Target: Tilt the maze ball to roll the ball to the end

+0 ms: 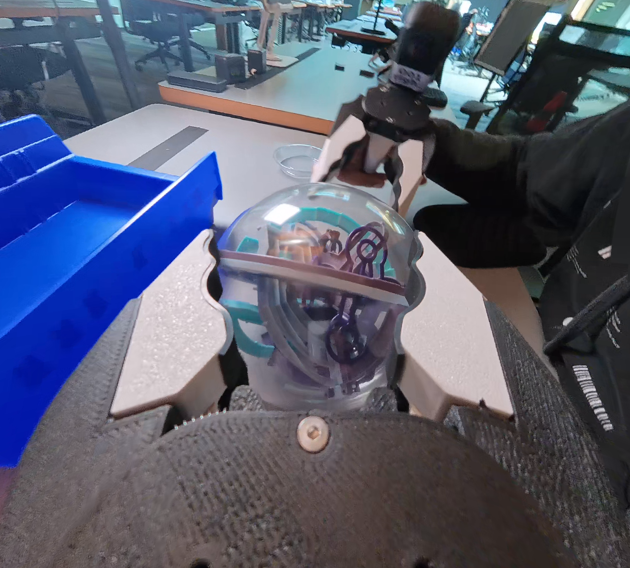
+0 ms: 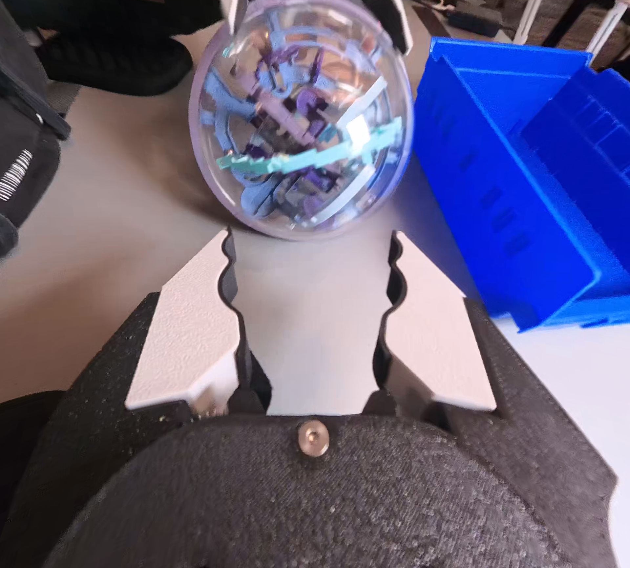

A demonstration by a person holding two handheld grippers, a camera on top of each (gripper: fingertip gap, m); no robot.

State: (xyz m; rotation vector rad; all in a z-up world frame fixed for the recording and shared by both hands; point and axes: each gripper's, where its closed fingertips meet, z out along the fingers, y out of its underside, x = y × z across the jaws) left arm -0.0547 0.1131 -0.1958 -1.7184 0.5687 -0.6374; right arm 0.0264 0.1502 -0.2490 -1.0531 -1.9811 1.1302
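At frame centre the left gripper [image 1: 315, 295] is clenching the maze ball [image 1: 315, 285] beside the blue bin [image 1: 102, 227] — the right gripper [image 2: 312, 278] is hanging released — so tilting slowly, gripping firmly, looks wisest.

A pale grey table [image 2: 112, 210] carries a blue bin [image 2: 518, 197] and seemingly a clear dish [image 1: 296, 159].
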